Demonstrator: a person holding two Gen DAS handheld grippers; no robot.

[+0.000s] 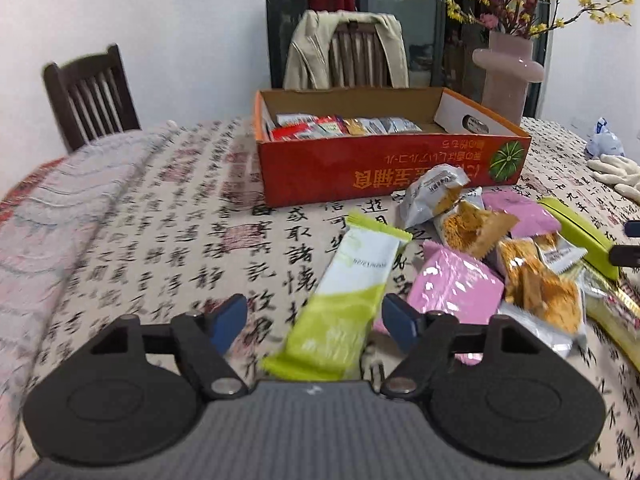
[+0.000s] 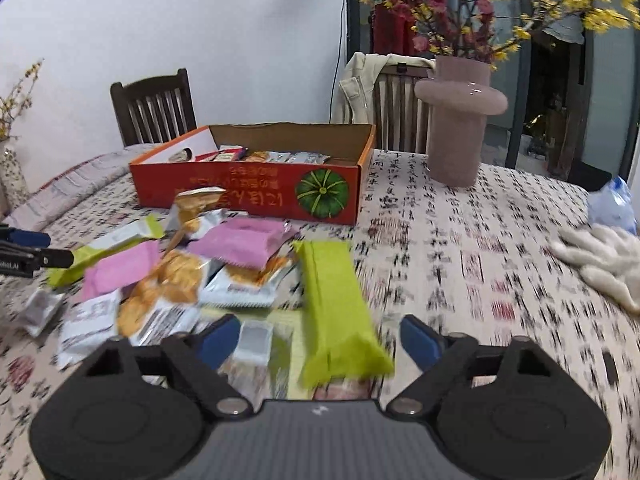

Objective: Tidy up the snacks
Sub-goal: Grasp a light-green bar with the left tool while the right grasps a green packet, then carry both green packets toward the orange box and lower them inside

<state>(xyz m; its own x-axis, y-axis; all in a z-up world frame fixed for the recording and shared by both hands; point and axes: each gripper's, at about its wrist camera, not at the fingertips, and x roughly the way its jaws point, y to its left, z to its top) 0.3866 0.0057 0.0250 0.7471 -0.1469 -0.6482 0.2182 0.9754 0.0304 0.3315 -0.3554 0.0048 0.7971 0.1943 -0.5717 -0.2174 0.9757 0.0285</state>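
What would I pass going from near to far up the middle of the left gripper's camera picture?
left gripper → green and white snack bar → orange box → chair with a beige jacket.

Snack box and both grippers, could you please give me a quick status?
Left gripper open over white-green bar. Right gripper open over green bar. Snack box part-filled, path clear.
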